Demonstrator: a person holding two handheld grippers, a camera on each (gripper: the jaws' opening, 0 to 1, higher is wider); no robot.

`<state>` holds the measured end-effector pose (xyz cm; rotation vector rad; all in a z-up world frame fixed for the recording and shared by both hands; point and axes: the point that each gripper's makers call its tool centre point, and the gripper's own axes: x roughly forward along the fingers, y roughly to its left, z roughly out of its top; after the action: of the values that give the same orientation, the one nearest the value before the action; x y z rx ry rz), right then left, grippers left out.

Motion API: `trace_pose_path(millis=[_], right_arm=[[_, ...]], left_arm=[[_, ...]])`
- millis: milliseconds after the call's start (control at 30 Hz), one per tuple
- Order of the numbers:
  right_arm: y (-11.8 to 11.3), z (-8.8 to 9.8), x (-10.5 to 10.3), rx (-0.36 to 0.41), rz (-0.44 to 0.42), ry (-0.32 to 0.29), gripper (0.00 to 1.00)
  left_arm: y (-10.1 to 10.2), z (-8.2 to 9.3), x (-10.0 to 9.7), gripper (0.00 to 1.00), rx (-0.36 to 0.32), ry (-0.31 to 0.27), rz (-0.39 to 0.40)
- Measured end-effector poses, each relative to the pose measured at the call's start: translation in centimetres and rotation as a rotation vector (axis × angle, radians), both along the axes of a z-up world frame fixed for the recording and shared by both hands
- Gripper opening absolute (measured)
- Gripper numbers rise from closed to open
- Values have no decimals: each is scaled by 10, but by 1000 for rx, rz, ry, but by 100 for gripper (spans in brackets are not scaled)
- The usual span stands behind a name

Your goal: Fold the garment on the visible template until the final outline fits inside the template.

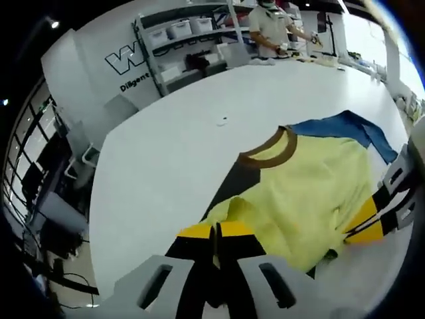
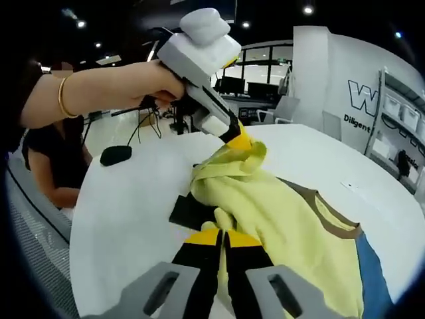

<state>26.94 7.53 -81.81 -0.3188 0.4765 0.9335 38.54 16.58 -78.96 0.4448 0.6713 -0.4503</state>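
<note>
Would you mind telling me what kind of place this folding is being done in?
Probably a lab or workshop rather than a home: a large white table holds the yellow garment, metal shelving with storage bins lines a lettered wall, and desks with monitors stand behind.

In your left gripper view, the garment (image 1: 305, 193) lies on the table (image 1: 172, 153) at centre right, its collar (image 1: 271, 151) toward the top of the frame. Your left gripper (image 1: 216, 247) pinches its near edge at bottom centre; your right gripper (image 1: 372, 222) grips its edge at far right. A shelving rack (image 1: 189, 46) stands behind the table at upper centre, a person (image 1: 269, 30) just right of it.

In your right gripper view, your right gripper (image 2: 222, 247) clamps the cloth at bottom centre, while your left gripper (image 2: 240, 139) holds a bunched fold above it, your hand (image 2: 143, 83) at upper left.
</note>
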Motion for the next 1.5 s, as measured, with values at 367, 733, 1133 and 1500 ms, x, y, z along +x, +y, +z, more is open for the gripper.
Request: trace_pose_path(millis=[367, 733, 1133, 1500], right_arm=[[-16, 18, -36, 35, 80, 65, 0], [-36, 13, -92, -29, 225, 119, 0], [-64, 12, -121, -22, 219, 191, 0], [-87, 20, -143, -10, 219, 240, 0]], left_arm=[[5, 18, -26, 0, -44, -1, 8], [10, 16, -69, 0, -59, 25, 12], [11, 5, -122, 0, -20, 71, -40], [3, 8, -166, 0, -62, 122, -65]])
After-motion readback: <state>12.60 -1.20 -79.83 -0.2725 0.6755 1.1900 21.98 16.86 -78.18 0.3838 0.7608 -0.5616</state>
